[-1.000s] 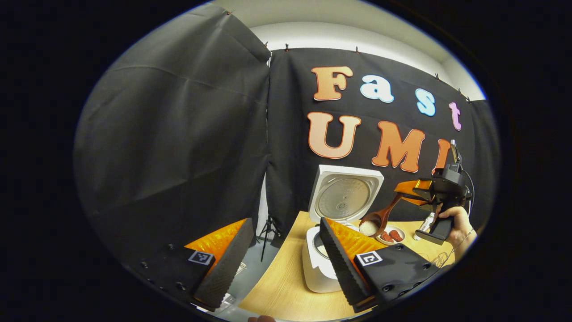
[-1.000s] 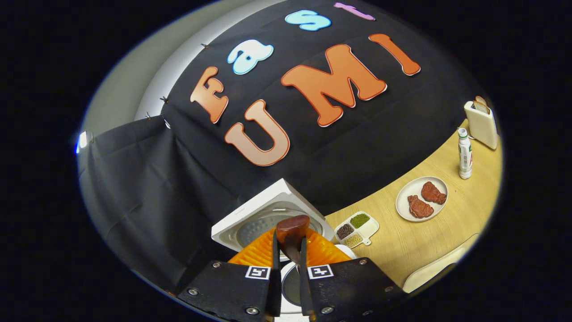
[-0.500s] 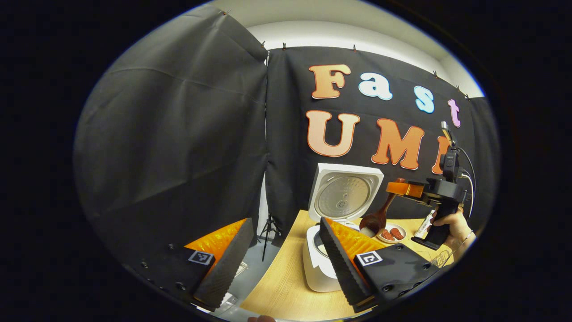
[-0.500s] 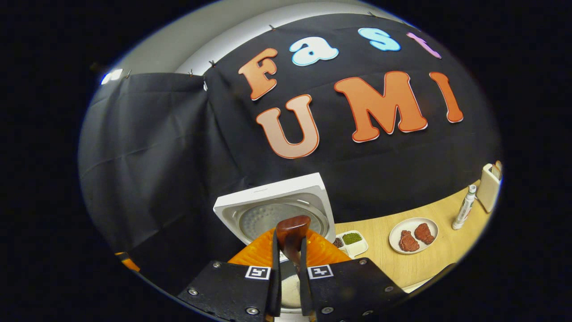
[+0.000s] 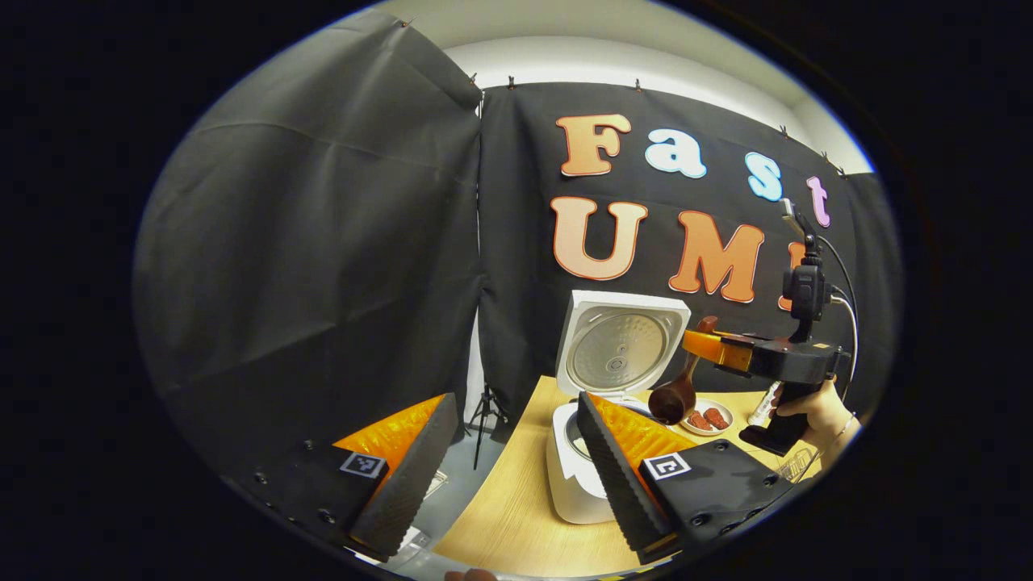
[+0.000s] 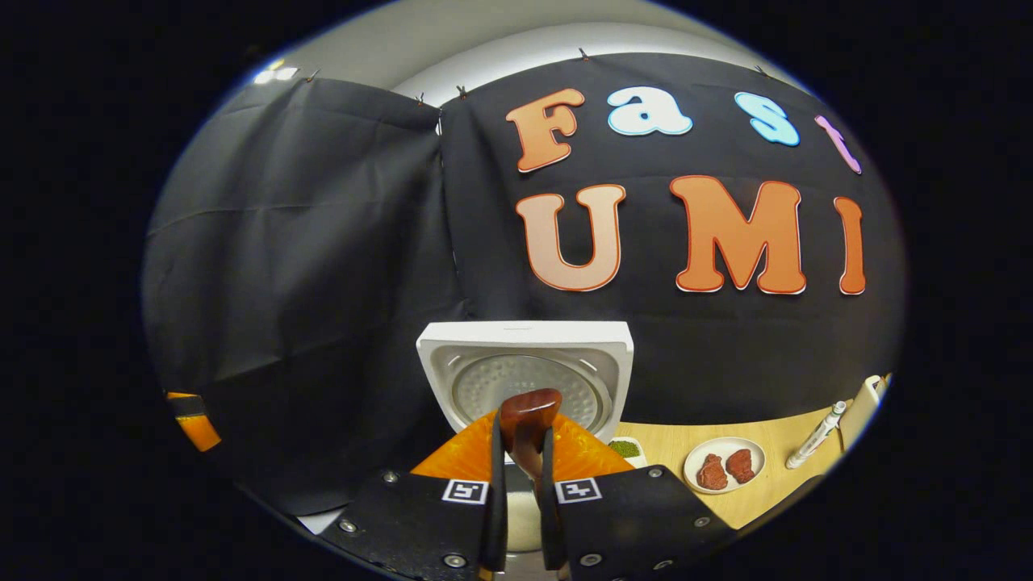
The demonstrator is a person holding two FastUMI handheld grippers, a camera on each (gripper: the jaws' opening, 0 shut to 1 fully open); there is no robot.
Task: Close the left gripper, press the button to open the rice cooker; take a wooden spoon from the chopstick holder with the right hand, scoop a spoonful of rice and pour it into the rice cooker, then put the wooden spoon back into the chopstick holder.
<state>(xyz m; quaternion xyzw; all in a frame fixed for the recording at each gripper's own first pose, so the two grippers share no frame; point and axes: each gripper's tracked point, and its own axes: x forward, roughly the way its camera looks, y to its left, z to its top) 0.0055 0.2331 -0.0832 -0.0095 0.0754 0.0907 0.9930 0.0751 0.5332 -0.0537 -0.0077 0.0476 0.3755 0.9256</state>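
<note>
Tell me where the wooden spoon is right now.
In the left gripper view, the wooden spoon hangs bowl-down from the right gripper, above the open rice cooker.

- The rice cooker (image 5: 575, 484) is seen in white, its raised lid (image 6: 524, 367) lined with a silver-grey, dimpled inner plate.
- The wooden spoon (image 5: 678, 395) is shown in dark reddish brown.
- The table (image 5: 500, 516) is rendered in pale, light-yellow wood grain.
- A white plate (image 6: 724, 464) is seen carrying two reddish-brown pieces of meat (image 6: 725, 468).
- Green grains are seen in a white divided dish (image 6: 625, 449).
- The bottle (image 6: 815, 438) is shown in white.
- The booth's cloth wall (image 5: 323, 242) is black.
</note>
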